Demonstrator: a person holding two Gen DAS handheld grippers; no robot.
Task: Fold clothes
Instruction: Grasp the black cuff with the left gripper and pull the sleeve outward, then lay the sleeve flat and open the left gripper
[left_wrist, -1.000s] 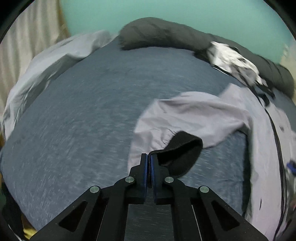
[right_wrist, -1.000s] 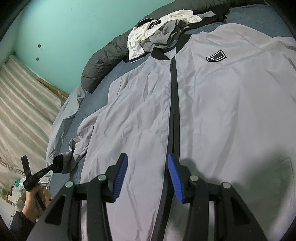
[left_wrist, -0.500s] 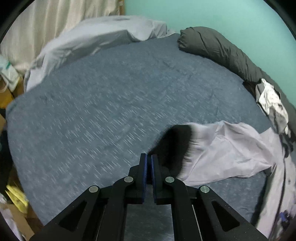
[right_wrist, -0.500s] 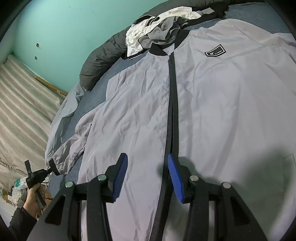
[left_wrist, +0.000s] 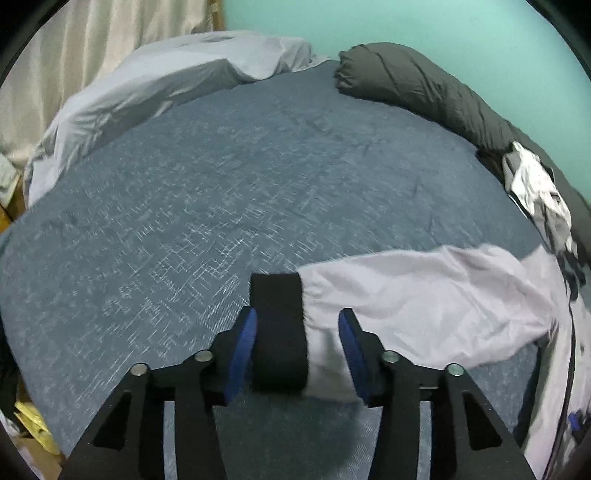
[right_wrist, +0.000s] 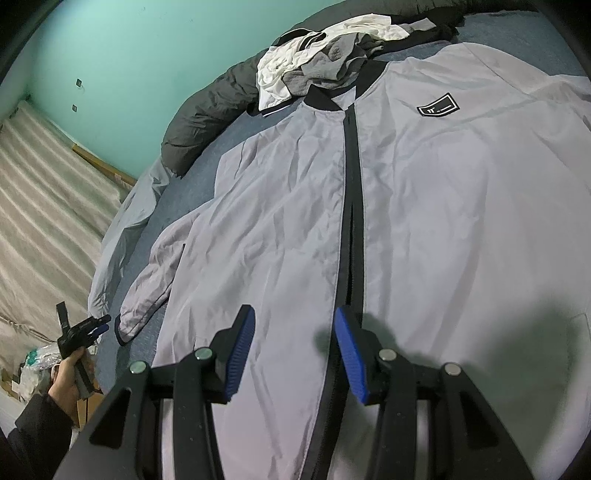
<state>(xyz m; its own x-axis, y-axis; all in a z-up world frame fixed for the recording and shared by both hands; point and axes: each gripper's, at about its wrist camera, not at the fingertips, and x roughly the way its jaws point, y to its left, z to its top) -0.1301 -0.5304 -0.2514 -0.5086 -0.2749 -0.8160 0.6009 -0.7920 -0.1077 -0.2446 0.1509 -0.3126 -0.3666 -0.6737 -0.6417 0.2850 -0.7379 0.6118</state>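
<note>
A light grey zip jacket (right_wrist: 424, 221) with black collar and zip lies face up on the blue bed. Its left sleeve (left_wrist: 424, 306) stretches out across the cover and ends in a black cuff (left_wrist: 279, 325). My left gripper (left_wrist: 297, 345) is opening; the cuff lies loose between its blue pads (left_wrist: 243, 347), and neither pad presses on it. In the right wrist view the left gripper (right_wrist: 88, 328) shows small beside the cuff (right_wrist: 120, 330). My right gripper (right_wrist: 293, 343) hovers open over the jacket's lower front, by the zip, holding nothing.
A dark grey rolled duvet (left_wrist: 424, 88) runs along the teal wall. A pile of white and grey clothes (right_wrist: 325, 62) sits at the jacket's collar. A pale sheet (left_wrist: 155, 92) is bunched at the bed's far left edge. A hand (right_wrist: 68, 373) holds the left gripper off the bedside.
The left gripper drew the sleeve out sideways away from the jacket body, then its jaws parted off the black cuff, which now lies flat. The right gripper has not moved.
</note>
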